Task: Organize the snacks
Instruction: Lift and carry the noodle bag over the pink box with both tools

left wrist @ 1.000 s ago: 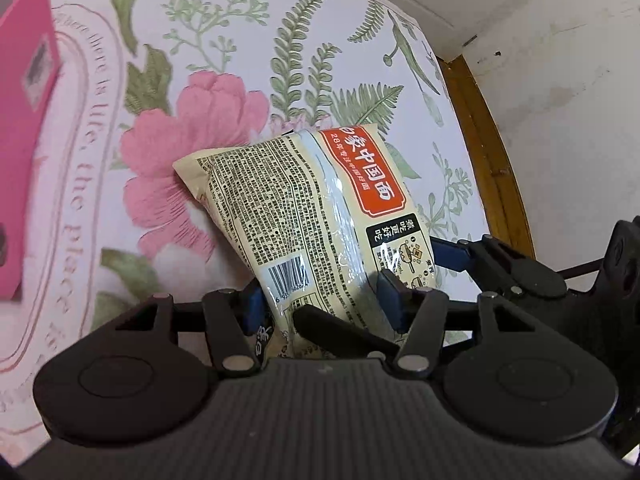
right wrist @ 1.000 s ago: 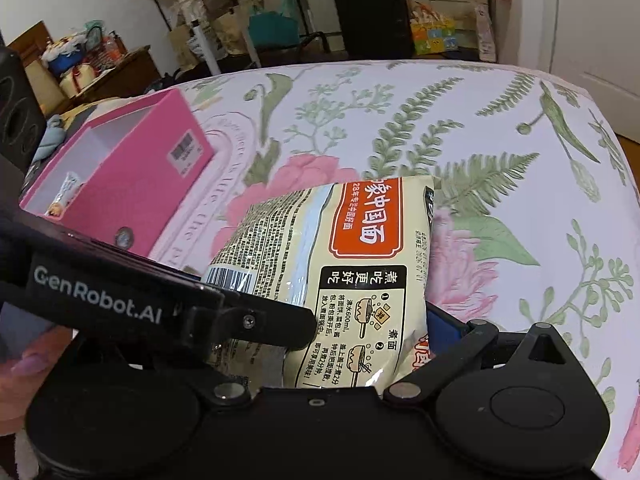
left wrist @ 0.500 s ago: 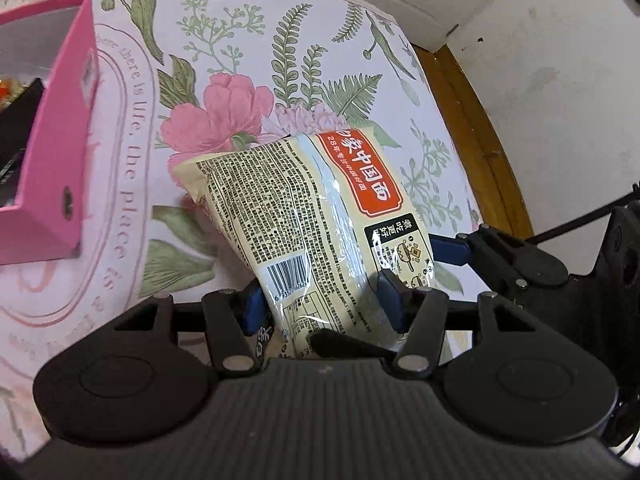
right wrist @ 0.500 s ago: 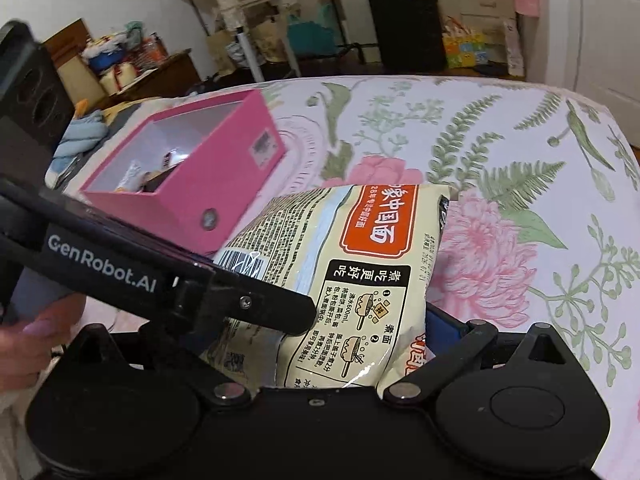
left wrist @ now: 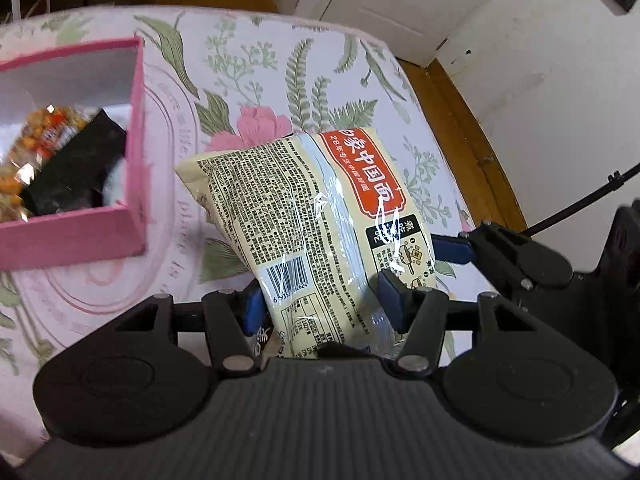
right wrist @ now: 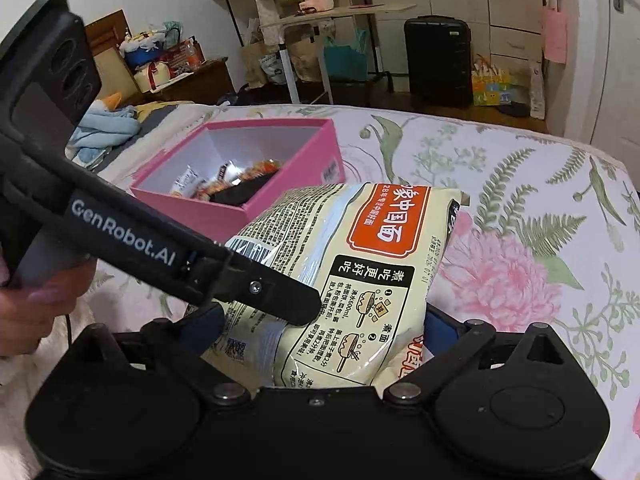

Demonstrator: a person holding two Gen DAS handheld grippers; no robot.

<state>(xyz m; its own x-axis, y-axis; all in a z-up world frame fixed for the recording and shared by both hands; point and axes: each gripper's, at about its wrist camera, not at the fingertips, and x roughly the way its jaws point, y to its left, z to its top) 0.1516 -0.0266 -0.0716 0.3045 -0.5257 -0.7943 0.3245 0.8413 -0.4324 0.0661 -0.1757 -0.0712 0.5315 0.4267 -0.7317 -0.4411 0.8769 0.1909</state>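
Noodle packet held in both grippers, above the bed

Left gripper (left wrist: pixel 320 300) and right gripper (right wrist: pixel 320 332) clamp the instant noodle packet (left wrist: pixel 316 216) — carry it level over the pink box (right wrist: pixel 256 204) rim, then release together.

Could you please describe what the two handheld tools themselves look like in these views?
Both are matte black plastic with ribbed bodies, round pivot discs and blue finger pads. The left tool bears white "GenRobot.AI" lettering on its side. The right tool looks alike, and a thin black cable runs behind it.
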